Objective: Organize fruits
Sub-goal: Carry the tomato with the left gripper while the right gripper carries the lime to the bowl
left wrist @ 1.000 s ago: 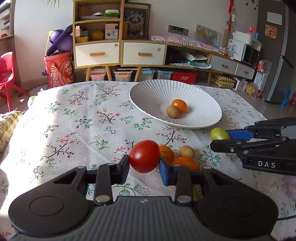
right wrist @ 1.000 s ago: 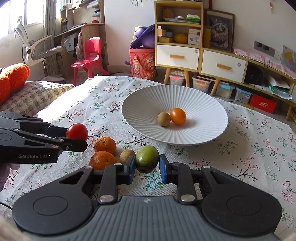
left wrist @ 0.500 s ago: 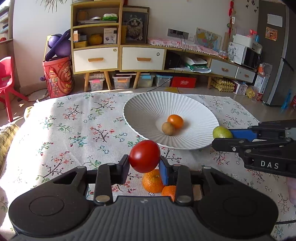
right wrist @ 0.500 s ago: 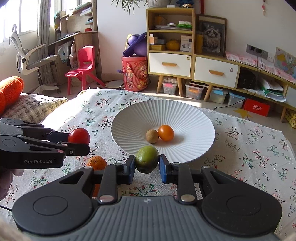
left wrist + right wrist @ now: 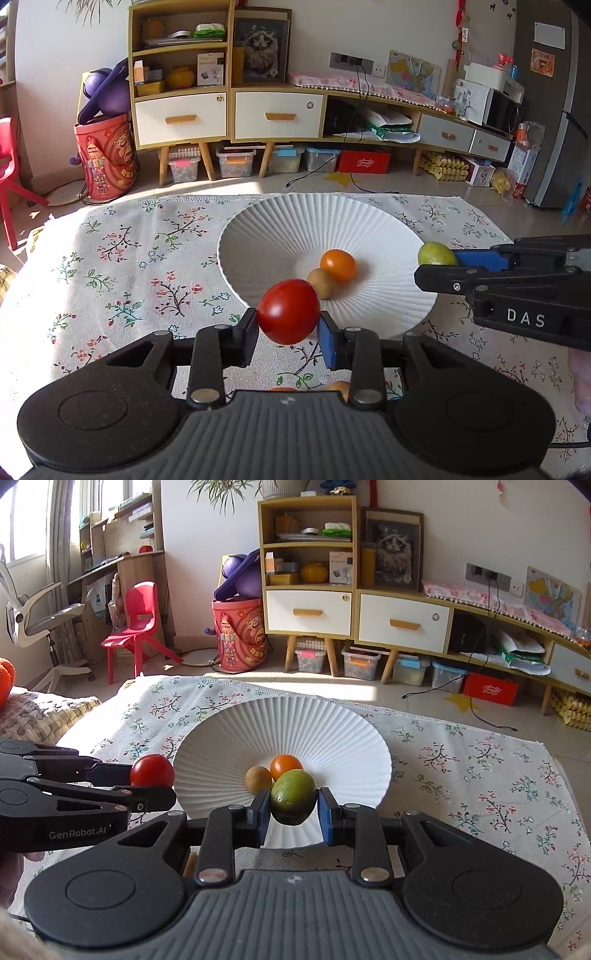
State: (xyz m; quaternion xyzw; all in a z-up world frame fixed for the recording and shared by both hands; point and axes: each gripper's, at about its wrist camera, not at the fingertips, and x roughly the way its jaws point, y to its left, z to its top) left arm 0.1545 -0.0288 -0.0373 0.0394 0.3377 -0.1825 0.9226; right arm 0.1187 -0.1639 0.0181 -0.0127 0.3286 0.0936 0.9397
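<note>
My left gripper (image 5: 288,332) is shut on a red tomato (image 5: 289,311), held above the cloth at the near left rim of the white ribbed plate (image 5: 280,225). My right gripper (image 5: 291,812) is shut on a green fruit (image 5: 293,796), held over the plate's near edge (image 5: 332,716). The plate holds an orange fruit (image 5: 338,265) and a small brown fruit (image 5: 322,283). The right gripper with the green fruit (image 5: 437,254) shows at the right in the left wrist view. The left gripper with the tomato (image 5: 152,771) shows at the left in the right wrist view.
The table carries a floral cloth (image 5: 129,258). An orange fruit (image 5: 282,389) and a brown fruit (image 5: 338,387) peek out on the cloth under my left gripper. Cabinets (image 5: 229,110) and a red chair (image 5: 138,627) stand on the floor beyond the far edge.
Both grippers have moved forward with their fruits toward the plate. The loose fruits on the cloth have slipped below the left gripper's body.
</note>
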